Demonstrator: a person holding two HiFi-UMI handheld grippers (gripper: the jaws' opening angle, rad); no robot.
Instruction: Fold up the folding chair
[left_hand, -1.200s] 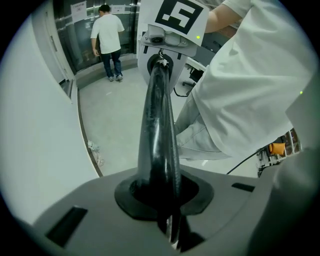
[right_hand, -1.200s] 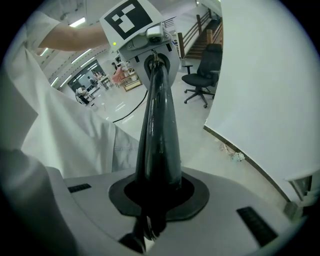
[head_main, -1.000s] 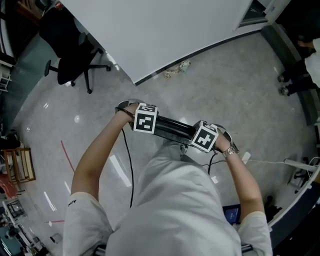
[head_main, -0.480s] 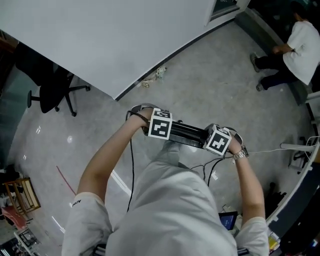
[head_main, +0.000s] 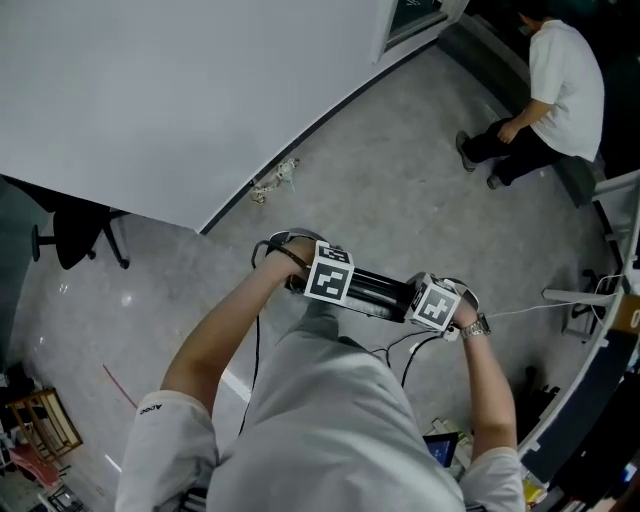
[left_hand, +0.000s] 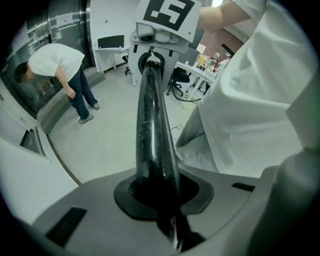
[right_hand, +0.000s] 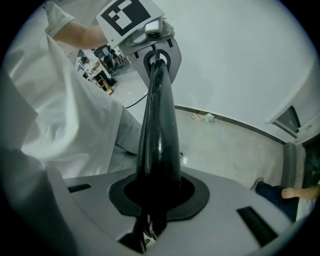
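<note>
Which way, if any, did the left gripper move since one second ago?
Yes. The left gripper stood left of the litter by the wall; now it is right of it.

office: swivel chair (head_main: 72, 238), desk (left_hand: 111, 49)

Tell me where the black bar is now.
In the head view the black bar lies mid-frame before the person's waist, one end clamped in the left gripper, the other in the right gripper.
</note>
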